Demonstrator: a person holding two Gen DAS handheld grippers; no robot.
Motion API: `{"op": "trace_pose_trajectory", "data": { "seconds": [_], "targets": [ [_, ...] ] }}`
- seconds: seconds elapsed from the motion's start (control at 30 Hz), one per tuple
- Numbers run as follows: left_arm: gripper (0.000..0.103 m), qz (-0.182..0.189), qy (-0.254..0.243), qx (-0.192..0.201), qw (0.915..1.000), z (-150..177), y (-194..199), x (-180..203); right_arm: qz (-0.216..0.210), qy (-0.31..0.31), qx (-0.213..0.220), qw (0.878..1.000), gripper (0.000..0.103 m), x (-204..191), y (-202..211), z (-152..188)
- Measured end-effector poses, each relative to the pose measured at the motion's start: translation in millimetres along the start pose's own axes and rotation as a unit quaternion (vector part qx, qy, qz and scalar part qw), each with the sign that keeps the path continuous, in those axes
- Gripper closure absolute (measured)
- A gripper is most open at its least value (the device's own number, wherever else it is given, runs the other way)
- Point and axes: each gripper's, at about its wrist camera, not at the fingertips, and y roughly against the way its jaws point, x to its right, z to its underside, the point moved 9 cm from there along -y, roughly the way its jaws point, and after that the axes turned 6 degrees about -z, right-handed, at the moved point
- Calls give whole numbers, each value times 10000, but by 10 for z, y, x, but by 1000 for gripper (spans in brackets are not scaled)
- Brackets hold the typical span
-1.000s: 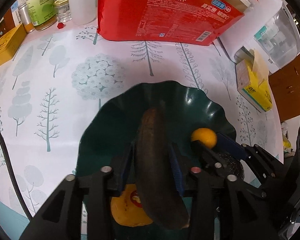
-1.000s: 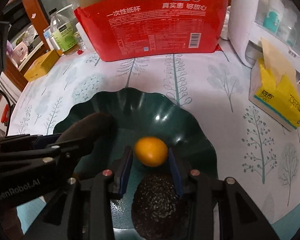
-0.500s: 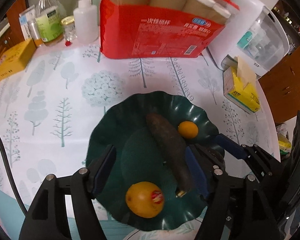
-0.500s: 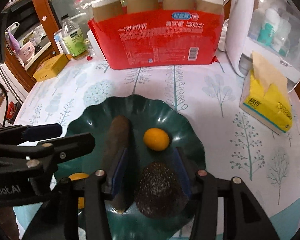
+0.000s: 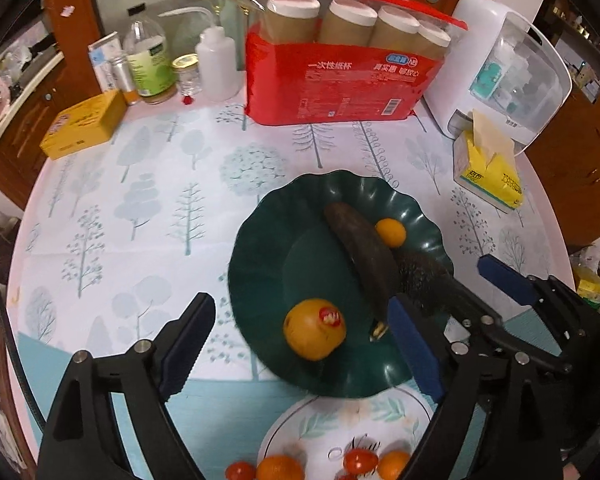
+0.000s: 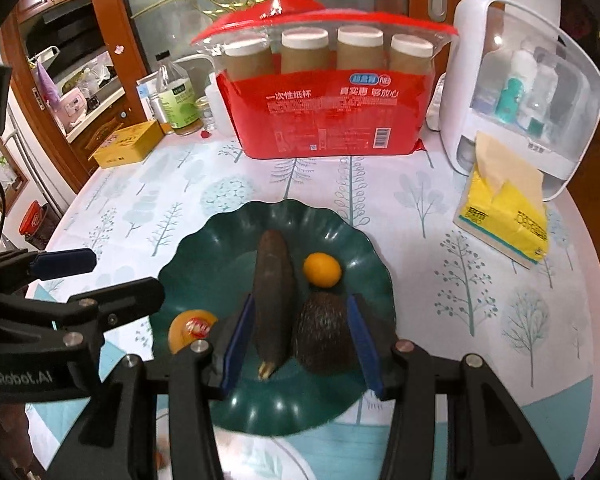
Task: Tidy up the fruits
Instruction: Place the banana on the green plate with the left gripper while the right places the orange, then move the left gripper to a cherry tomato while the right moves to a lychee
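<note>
A dark green scalloped plate [image 5: 268,248] [image 6: 228,236] holds a blackened banana [image 5: 360,248] [image 6: 272,288], a small orange [image 5: 390,232] [image 6: 322,270], a dark avocado [image 6: 326,332] and a stickered orange [image 5: 314,334] [image 6: 190,332]. My left gripper [image 5: 300,344] is open and empty, raised above the plate's near edge. My right gripper [image 6: 300,344] is open and empty, its blue pads [image 6: 362,340] on either side of the banana's end and the avocado. The right gripper also shows in the left wrist view [image 5: 452,292].
A white floral plate [image 5: 340,440] with small oranges and tomatoes sits near the front edge. At the back stand a red bag of paper cups [image 5: 340,76], bottles [image 5: 148,64], a yellow box [image 5: 84,124], a white dispenser [image 5: 508,68] and a yellow tissue pack [image 5: 488,172].
The left gripper let go of the banana, which now lies on the green plate, and opened wide. Both grippers have pulled up and back from the plate. The right jaws widened.
</note>
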Motion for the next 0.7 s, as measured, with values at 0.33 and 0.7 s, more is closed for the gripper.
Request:
{"op": "trace_pose_trajectory", "data": {
  "seconds": [0.33, 0.7],
  "targets": [
    [6, -179, 122, 257, 9994, 298, 557, -29, -17, 101, 190, 9998, 54, -42, 559, 158],
    [4, -384, 205, 566, 9974, 667, 1097, -56, -55, 324, 319, 9990, 54, -143, 1125, 434]
  ]
}}
